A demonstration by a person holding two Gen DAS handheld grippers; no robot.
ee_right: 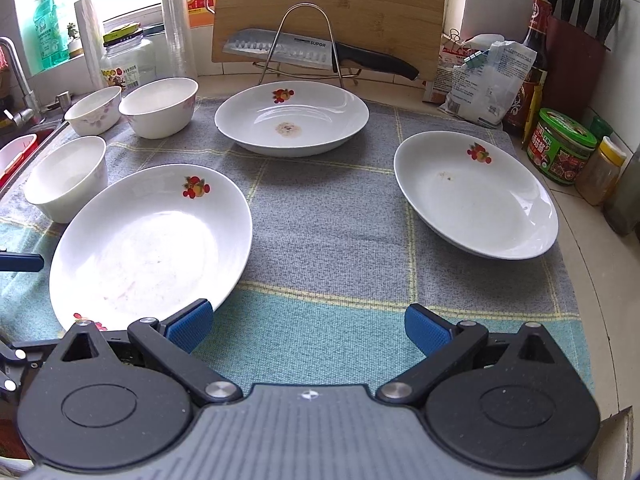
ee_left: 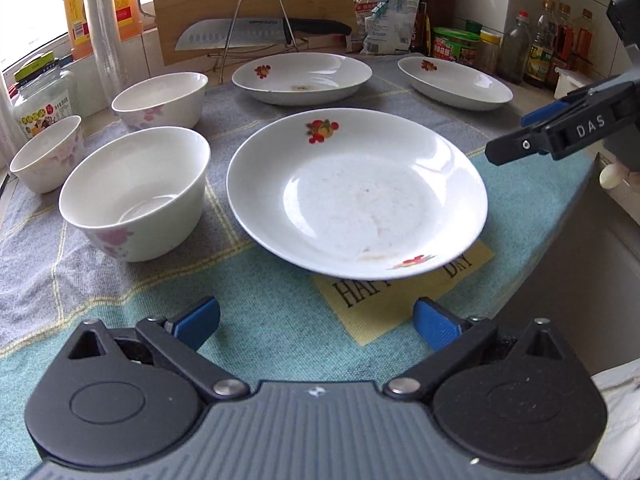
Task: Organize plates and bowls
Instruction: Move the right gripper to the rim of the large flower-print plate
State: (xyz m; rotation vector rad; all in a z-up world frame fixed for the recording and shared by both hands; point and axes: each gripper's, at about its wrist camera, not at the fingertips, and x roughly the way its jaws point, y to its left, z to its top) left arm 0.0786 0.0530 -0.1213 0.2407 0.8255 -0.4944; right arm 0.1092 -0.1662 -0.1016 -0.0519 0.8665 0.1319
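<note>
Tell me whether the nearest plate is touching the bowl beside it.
Apart. In the left wrist view, a strip of cloth shows between the nearest plate and the bowl beside it.

A white ceramic plate with fruit motifs [ee_left: 356,196] sits near the front edge of the grey-and-teal checked cloth [ee_left: 280,320], partly covering a yellow patch [ee_left: 404,300]. The left gripper [ee_left: 316,322] hovers wide open before it. Three white floral bowls [ee_left: 134,192] line the cloth's left edge, and two more white plates [ee_left: 300,78] lie along its back edge.
</note>
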